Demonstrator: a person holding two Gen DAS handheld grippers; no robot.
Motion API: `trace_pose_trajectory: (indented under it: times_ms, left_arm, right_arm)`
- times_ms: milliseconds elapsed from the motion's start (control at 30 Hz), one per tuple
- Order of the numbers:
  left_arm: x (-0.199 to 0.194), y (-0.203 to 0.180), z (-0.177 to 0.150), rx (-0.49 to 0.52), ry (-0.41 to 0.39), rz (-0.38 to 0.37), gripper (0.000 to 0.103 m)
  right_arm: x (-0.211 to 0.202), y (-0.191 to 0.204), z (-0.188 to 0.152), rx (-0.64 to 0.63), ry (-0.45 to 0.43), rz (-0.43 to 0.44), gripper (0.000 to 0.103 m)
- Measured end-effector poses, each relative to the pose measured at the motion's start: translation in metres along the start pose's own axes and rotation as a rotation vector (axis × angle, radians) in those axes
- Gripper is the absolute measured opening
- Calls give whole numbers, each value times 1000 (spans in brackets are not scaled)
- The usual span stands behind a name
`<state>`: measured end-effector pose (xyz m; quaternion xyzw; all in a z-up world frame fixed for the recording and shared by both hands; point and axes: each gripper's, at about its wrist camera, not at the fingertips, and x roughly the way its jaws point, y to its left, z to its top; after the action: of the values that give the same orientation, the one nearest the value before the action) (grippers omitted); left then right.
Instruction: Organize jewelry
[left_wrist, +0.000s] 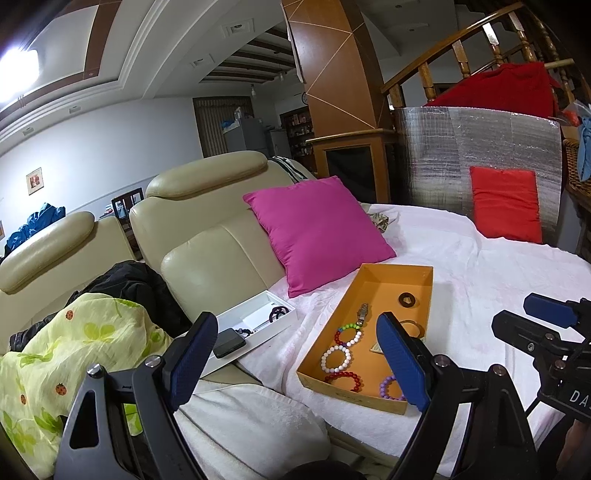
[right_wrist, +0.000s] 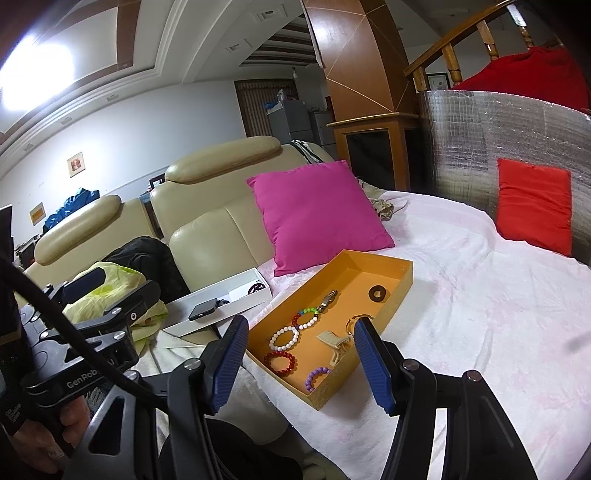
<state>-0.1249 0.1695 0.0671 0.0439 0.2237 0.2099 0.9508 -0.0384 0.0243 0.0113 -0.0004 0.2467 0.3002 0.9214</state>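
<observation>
Orange tray with bracelets lies on white bed cover, long axis running away, just ahead of both grippers; right gripper nearer, half open, empty; left gripper wide, empty.

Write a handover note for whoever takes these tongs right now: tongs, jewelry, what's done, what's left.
Left tongs: open, empty, above the near end of the orange tray.
Right tongs: open, empty, over the tray's near edge.
In the tray: white bead bracelet, red bead bracelet, purple bracelet, multicolour bracelet, watch, cream hair clip, dark ring.
White box sits left of the tray, holding a phone and a dark item.
Done: nothing is gripped; most pieces lie in the tray.
Left: probably sorting between tray and box; which way is unclear.
</observation>
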Motion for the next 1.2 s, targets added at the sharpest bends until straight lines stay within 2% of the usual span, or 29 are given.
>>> trace_pose_trajectory:
  times_ms: [833, 1200]
  left_arm:
    - [14, 6, -5, -14, 32, 11, 88]
    - [36, 4, -2, -19, 47, 0, 88]
  right_arm:
    - [13, 3, -2, 0, 31, -2, 63]
    - [31, 4, 1, -14, 55, -17, 63]
